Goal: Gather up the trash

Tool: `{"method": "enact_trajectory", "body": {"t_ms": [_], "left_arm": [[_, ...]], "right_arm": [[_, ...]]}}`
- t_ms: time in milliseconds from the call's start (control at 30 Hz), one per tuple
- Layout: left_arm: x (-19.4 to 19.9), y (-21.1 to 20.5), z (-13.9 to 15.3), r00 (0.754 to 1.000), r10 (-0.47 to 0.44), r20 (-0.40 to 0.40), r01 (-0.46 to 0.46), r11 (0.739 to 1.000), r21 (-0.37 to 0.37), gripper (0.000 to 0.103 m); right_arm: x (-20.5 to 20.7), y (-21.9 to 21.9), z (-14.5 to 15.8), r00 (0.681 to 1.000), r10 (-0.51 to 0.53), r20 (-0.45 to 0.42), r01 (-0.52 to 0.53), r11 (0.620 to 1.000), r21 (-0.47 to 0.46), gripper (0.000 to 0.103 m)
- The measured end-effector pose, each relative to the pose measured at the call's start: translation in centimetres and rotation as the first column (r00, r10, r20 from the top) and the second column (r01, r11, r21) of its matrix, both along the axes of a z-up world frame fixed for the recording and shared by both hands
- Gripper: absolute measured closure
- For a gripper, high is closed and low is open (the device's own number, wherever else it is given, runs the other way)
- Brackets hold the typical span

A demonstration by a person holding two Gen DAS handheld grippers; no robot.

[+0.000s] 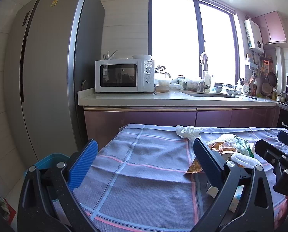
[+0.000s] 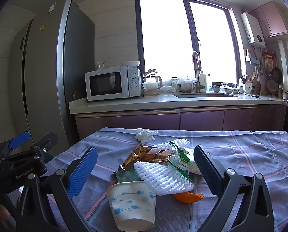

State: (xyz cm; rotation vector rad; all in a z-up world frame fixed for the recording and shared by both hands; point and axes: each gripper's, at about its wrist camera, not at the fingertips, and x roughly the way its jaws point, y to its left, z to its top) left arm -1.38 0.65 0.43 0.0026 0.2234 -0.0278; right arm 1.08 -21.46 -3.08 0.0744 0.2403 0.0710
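Note:
A pile of trash lies on the checked tablecloth point(image 2: 240, 154): a paper cup point(image 2: 132, 205) upside down, white foam fruit netting point(image 2: 161, 176), a gold wrapper point(image 2: 146, 154), a green-printed plastic wrapper point(image 2: 180, 158), orange peel point(image 2: 188, 197) and a crumpled white tissue point(image 2: 146, 134). My right gripper point(image 2: 144, 166) is open, its fingers on either side of the pile just above the cloth. My left gripper point(image 1: 142, 162) is open and empty over bare cloth point(image 1: 144, 154), left of the pile point(image 1: 231, 147). The tissue point(image 1: 188, 131) lies beyond it.
A blue bin point(image 1: 53, 158) stands on the floor by the table's left edge, behind my left finger. A tall grey fridge point(image 1: 47, 67) is at the left. A counter point(image 1: 163, 96) with a microwave point(image 1: 124, 75) and sink runs behind the table.

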Motion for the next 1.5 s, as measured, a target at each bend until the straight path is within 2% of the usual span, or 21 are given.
{"method": "enact_trajectory", "body": {"t_ms": [1167,1267,1333,1433,1500], "left_arm": [[0.5,-0.4,-0.4,1.000,-0.012,-0.017,0.012,1.000,0.001,0.006],[0.8,-0.5,-0.7,0.999,-0.030,-0.033,0.030,1.000,0.001,0.006],[1.2,-0.7,-1.0,0.995,-0.073,-0.064,0.073,0.997,-0.004,0.006],[1.9,-1.4,-1.8,0.980,-0.152,-0.128,0.151,0.988,-0.017,0.006],[2.5,-2.0,-2.5,0.960,-0.219,-0.177,0.216,0.976,-0.035,0.006]], "right_arm": [[0.3,-0.5,0.0,1.000,0.007,-0.009,-0.007,1.000,0.016,0.007],[0.3,-0.9,0.0,1.000,0.001,-0.011,0.000,1.000,0.018,0.007],[0.5,-1.3,-0.2,1.000,-0.005,-0.018,0.005,1.000,0.025,0.007],[0.8,-2.4,-0.6,0.999,-0.027,-0.040,0.029,0.999,0.040,0.007],[1.0,-3.2,-0.9,0.998,-0.039,-0.058,0.042,0.998,0.055,0.007]]}}
